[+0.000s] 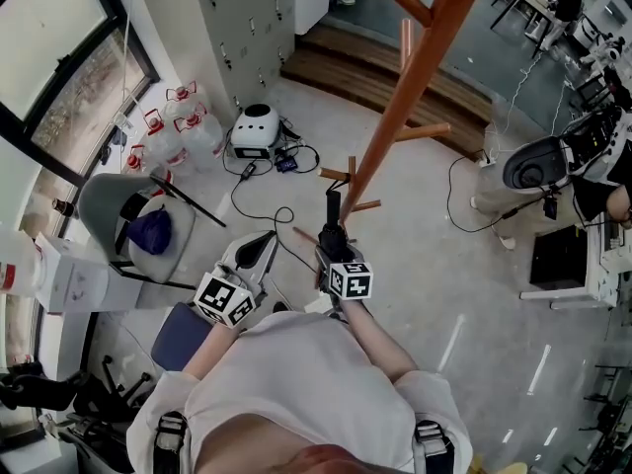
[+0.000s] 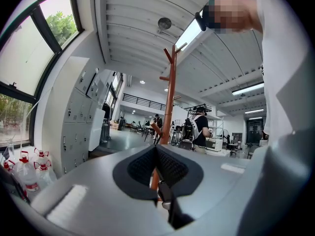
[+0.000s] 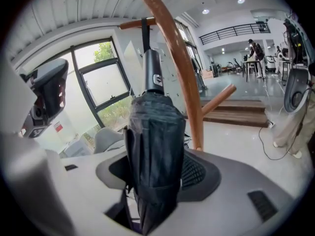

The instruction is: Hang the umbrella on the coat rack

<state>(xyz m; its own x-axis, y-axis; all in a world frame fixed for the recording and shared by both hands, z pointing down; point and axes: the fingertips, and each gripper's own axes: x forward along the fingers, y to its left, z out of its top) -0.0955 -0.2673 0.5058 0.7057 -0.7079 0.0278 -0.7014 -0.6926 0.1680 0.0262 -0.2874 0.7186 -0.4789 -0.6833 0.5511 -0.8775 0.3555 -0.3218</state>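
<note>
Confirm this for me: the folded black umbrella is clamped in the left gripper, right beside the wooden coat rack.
Not right: the side is wrong. The folded black umbrella is clamped in the right gripper, right beside the wooden coat rack. The right gripper view shows it between that gripper's jaws. In the left gripper view, the left gripper has its jaws together and holds no umbrella.

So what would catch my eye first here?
The tall reddish wooden coat rack stands out first, slanting up through the middle of the head view. Just in front of it, the right claw grips a folded black umbrella, handle end raised beside the pole. The left claw is shut, to the left of the right one.
</note>
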